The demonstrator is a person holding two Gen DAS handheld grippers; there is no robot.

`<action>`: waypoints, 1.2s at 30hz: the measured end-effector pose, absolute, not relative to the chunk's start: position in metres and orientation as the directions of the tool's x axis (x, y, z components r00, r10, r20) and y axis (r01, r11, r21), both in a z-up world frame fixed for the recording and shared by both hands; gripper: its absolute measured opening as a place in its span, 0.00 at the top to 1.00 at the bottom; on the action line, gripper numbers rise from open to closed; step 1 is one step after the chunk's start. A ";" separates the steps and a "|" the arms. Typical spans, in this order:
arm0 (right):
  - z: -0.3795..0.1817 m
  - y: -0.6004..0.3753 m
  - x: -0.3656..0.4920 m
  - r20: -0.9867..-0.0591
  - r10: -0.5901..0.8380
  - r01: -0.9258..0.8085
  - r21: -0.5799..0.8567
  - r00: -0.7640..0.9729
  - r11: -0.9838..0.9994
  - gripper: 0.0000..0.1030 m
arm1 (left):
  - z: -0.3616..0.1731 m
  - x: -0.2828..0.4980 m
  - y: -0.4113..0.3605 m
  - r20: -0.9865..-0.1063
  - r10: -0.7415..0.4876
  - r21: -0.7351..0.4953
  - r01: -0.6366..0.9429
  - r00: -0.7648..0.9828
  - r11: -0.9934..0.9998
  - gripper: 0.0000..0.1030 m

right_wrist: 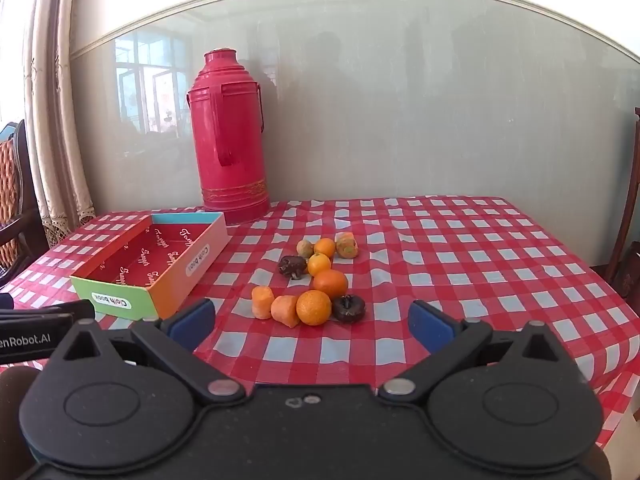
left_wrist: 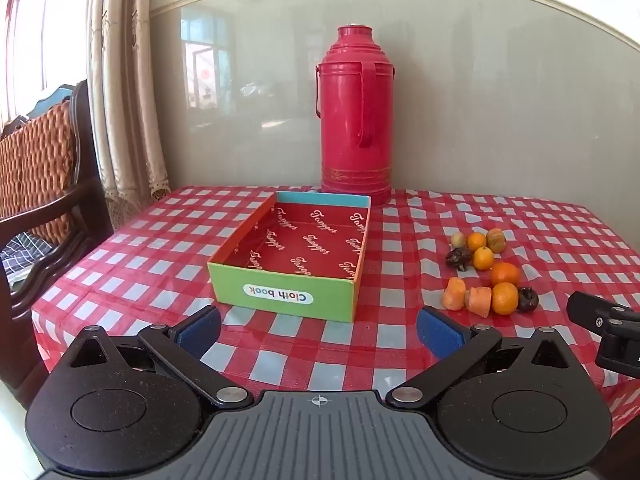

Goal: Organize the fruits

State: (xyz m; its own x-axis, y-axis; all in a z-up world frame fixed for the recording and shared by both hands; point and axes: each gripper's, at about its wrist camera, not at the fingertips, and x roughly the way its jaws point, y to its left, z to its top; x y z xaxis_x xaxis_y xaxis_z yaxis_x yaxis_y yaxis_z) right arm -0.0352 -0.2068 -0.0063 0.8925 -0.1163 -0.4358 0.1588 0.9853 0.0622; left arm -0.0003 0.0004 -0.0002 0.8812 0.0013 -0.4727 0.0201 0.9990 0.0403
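A: Status on both grippers?

B: We see the left gripper with jaws spread wide, nothing between them. It hangs over the near edge of the bench with the red-and-white checked plastic cloth. Right gripper is the same: jaws fully apart, nothing held.

A: Where's the fruit?

B: Loose cluster on the cloth. From the right wrist view it sits at 12 o'clock, just beyond the jaws. Nearest row, left to right: two orange carrot-like chunks, touching each other, a round orange tangerine, a dark brown wrinkled fruit. Behind them is a second tangerine, then a smaller orange citrus with another dark brown fruit at its 9 o'clock. The back row has a small greenish-brown fruit, a small orange one and a mottled yellow-green piece.

A: And the container?

B: An open shallow cardboard box, green front, orange side, red printed lining. It lies at 12 o'clock from the left gripper, with nothing inside. The fruit is at the box's 3 o'clock, apart from it.

A: Anything else on the bench?

B: A tall red thermos flask with a handle, upright behind the box, against the wall. A dark wooden chair stands at 9 o'clock, off the bench.
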 end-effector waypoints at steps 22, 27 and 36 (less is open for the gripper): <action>-0.008 -0.207 -0.034 -0.445 -0.110 0.152 0.059 0.889 0.987 0.05 | 0.003 -0.001 -0.001 -0.478 0.012 0.058 0.018 0.878 0.998 0.00; -0.009 -0.206 -0.033 -0.445 -0.110 0.152 0.058 0.889 0.987 0.05 | 0.003 -0.001 -0.001 -0.479 0.012 0.057 0.018 0.878 0.998 0.00; -0.011 -0.206 -0.033 -0.447 -0.107 0.150 0.063 0.888 0.987 0.05 | 0.000 -0.001 0.001 -0.480 0.010 0.054 0.019 0.877 0.998 0.00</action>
